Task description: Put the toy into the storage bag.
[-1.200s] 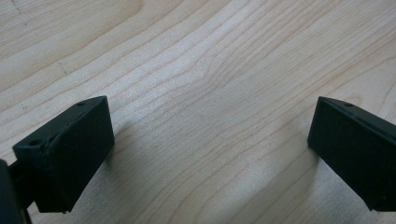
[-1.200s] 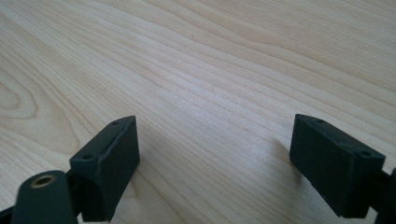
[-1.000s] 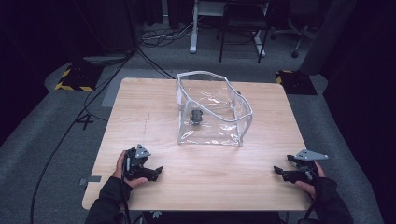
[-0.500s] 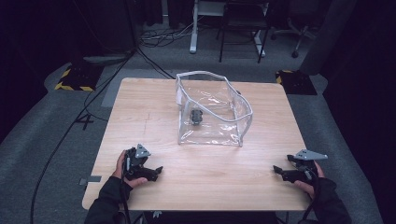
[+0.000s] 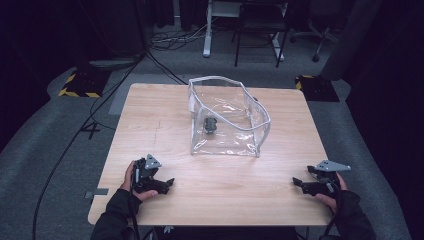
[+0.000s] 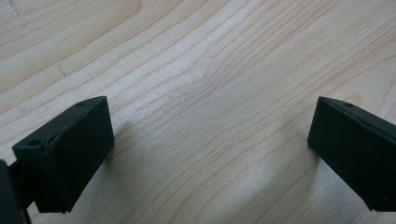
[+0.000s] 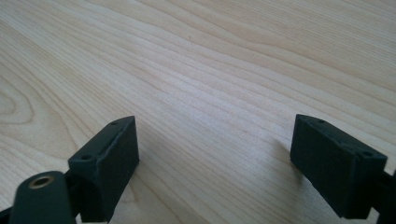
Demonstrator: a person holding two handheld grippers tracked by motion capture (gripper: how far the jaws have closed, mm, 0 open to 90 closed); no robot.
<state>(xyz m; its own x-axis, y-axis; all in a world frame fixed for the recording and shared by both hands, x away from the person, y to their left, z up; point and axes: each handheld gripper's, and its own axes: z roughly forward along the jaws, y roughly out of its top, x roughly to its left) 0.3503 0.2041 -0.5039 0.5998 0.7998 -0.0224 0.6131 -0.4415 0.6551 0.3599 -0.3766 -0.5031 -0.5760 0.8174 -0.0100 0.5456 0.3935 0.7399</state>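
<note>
A clear plastic pouch [image 5: 227, 116] with a pale rim stands open in the middle of the wooden table [image 5: 160, 120], a small dark object [image 5: 210, 125] inside it. My left gripper [image 5: 167, 184] rests low at the near left of the table, well short of the pouch. In the left gripper view my left gripper [image 6: 210, 144] is open, bare wood between its jaws. My right gripper [image 5: 296, 182] lies at the near right corner. Seen in the right gripper view, my right gripper [image 7: 215, 154] is open too, holding nothing.
The table's front edge [image 5: 210, 222] runs just under both hands. Beyond the far edge stand a chair [image 5: 260, 25] and a desk frame, with cables [image 5: 90, 120] trailing over the grey floor at the left.
</note>
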